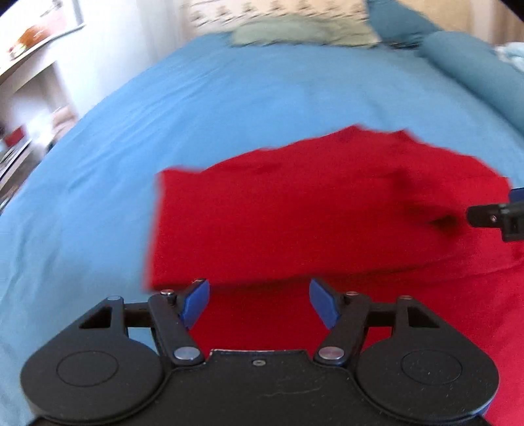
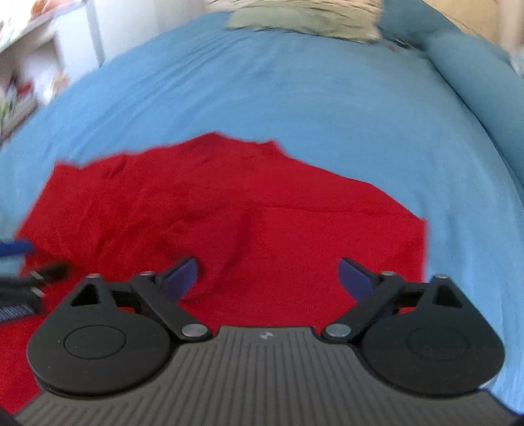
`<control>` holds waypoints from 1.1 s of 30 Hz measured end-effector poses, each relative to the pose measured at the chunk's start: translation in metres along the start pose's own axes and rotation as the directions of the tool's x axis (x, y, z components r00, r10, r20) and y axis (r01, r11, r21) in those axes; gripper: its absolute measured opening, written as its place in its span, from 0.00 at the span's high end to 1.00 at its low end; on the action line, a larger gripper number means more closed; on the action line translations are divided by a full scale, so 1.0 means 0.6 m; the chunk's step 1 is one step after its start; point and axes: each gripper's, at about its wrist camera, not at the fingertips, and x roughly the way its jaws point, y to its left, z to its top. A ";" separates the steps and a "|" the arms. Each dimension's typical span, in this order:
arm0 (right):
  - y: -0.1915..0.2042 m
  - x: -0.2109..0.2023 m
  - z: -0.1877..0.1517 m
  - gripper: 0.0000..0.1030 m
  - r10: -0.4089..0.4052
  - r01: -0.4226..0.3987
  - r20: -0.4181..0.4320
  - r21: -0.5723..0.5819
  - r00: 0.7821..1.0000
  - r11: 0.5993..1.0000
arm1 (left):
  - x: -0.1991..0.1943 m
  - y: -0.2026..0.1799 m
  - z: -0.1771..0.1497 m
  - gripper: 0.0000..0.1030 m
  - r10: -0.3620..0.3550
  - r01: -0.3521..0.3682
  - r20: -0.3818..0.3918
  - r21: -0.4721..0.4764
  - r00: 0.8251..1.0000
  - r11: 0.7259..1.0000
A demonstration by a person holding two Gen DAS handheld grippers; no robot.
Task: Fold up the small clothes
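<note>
A small red garment (image 1: pixel 311 209) lies on the blue bed sheet (image 1: pixel 229 98), with its far part folded over toward me; it also shows in the right wrist view (image 2: pixel 213 209). My left gripper (image 1: pixel 258 301) is open and empty, just above the garment's near left edge. My right gripper (image 2: pixel 268 278) is open and empty over the garment's near right part. The right gripper's tip (image 1: pixel 497 218) shows at the right edge of the left wrist view. The left gripper's tip (image 2: pixel 19 262) shows at the left edge of the right wrist view.
A pale green cloth (image 1: pixel 278 32) and a patterned pillow (image 1: pixel 294 13) lie at the far end of the bed. A blue bolster (image 1: pixel 475 75) runs along the right. White shelves (image 1: pixel 29 82) stand at the left.
</note>
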 end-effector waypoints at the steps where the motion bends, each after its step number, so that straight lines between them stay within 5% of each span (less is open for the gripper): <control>1: 0.022 0.015 0.001 0.11 0.000 -0.001 -0.007 -0.040 1.000 0.999 | 0.003 0.017 -0.005 0.30 0.019 -0.019 -0.003 -0.007 1.000 1.000; 4: 0.070 0.056 0.004 0.36 -0.008 0.005 -0.029 -0.117 1.000 0.993 | 0.013 0.050 -0.011 0.30 0.049 -0.049 -0.002 -0.015 0.999 0.999; 6: 0.082 0.072 0.010 0.68 -0.029 0.025 -0.028 -0.125 0.999 0.992 | 0.016 0.056 -0.008 0.30 0.058 -0.058 -0.004 -0.021 0.998 0.998; 7: 0.078 0.073 0.014 0.76 -0.039 0.037 -0.020 -0.109 0.999 0.993 | 0.019 0.060 -0.006 0.30 0.060 -0.060 -0.006 -0.028 0.998 0.998; 12: 0.017 0.026 0.017 0.76 -0.129 0.120 0.076 0.114 0.989 0.986 | 0.026 0.066 -0.001 0.30 0.038 -0.039 -0.007 -0.044 0.999 0.998; 16: -0.041 0.029 -0.020 0.68 -0.133 0.128 0.001 0.257 0.991 0.958 | 0.035 0.059 -0.001 0.30 0.029 -0.030 -0.007 -0.021 1.000 0.999; 20: -0.080 0.036 -0.066 0.23 -0.067 0.069 -0.019 0.411 0.998 0.909 | 0.044 0.058 -0.003 0.29 0.036 -0.037 -0.006 -0.016 0.999 0.999; 28: -0.103 0.036 -0.064 0.18 -0.028 0.004 0.039 0.524 0.999 0.852 | 0.049 0.072 0.001 0.29 0.095 -0.095 0.012 -0.022 0.995 0.995; 33: -0.114 0.048 -0.062 0.21 -0.072 0.063 -0.006 0.565 0.997 0.823 | 0.056 0.079 0.001 0.29 0.107 -0.107 0.010 -0.033 0.994 0.994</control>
